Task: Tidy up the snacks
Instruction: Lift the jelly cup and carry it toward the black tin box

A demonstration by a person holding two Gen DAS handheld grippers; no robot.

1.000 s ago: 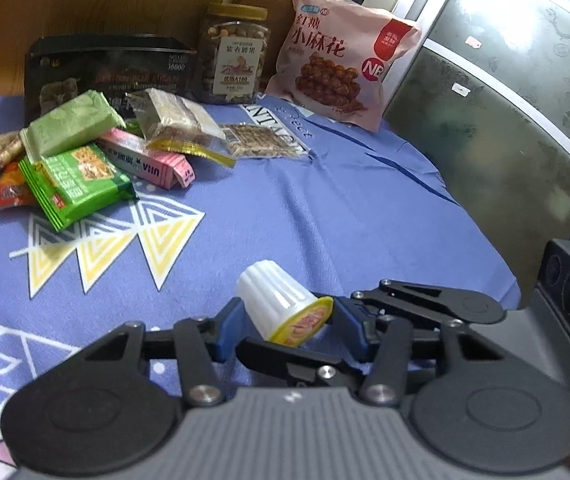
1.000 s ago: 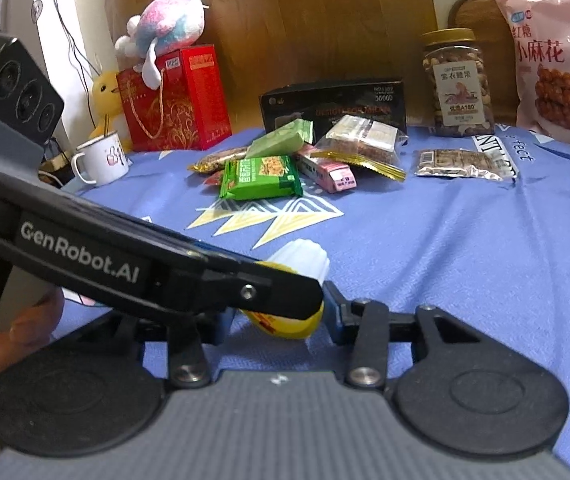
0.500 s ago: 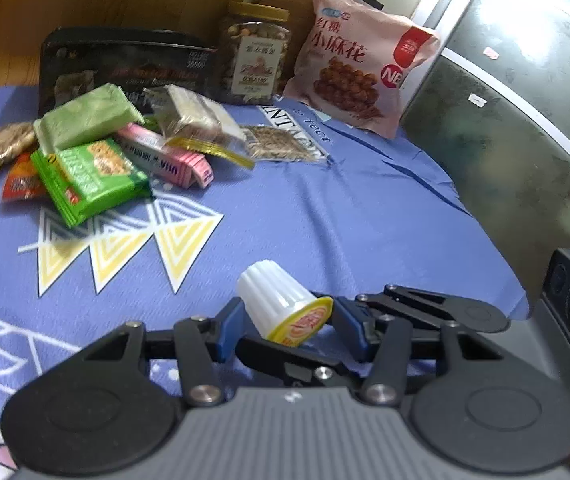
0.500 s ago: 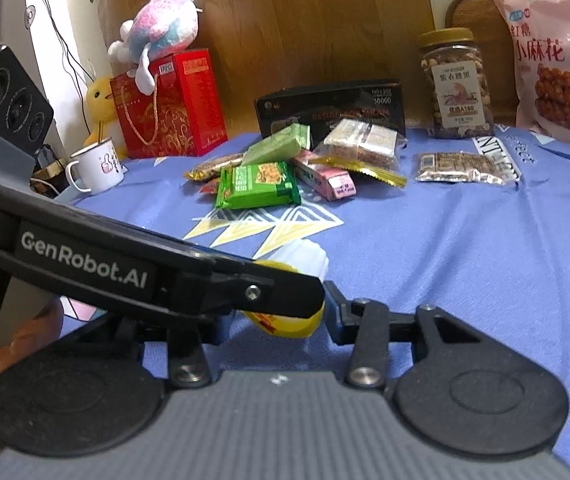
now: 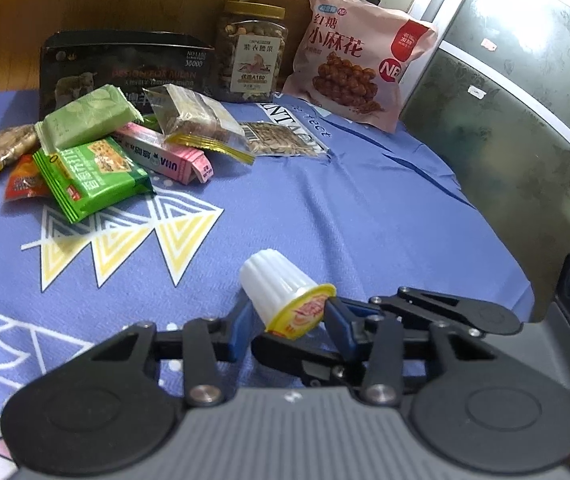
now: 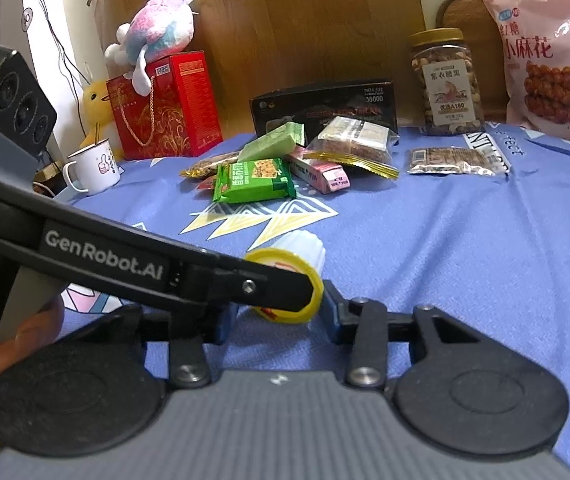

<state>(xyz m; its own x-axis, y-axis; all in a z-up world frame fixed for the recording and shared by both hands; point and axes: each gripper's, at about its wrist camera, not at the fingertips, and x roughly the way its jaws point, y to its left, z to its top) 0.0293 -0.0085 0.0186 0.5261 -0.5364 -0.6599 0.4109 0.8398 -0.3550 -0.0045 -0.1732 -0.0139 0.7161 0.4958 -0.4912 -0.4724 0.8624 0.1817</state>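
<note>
Jelly cup: white ribbed cup with a yellow-rimmed foil lid, tipped on its side between the blue pads of the left gripper, lid toward the camera; lid print too blurred to read.
Left fingers: narrow and closing, pads at the cup's flanks; firm contact cannot be told.
Right gripper: fingers half-wide and closing, either side of the same cup's lid, right pad apart from it; left gripper's arm, lettered "GenRobot.AI", crosses in front.
Readable writing: pink bag "小麻花" with a round "NE" mark; nut jar label "A180"; black box "38000"; pink carton "UHA".
Snack pile: green packet and others, well ahead and left of the fingers.
Open room: bare blue cloth of the counter ahead of the fingers; counter edge near on the right.
Hand: grips the left gripper's handle, low left in the right wrist view.
</note>
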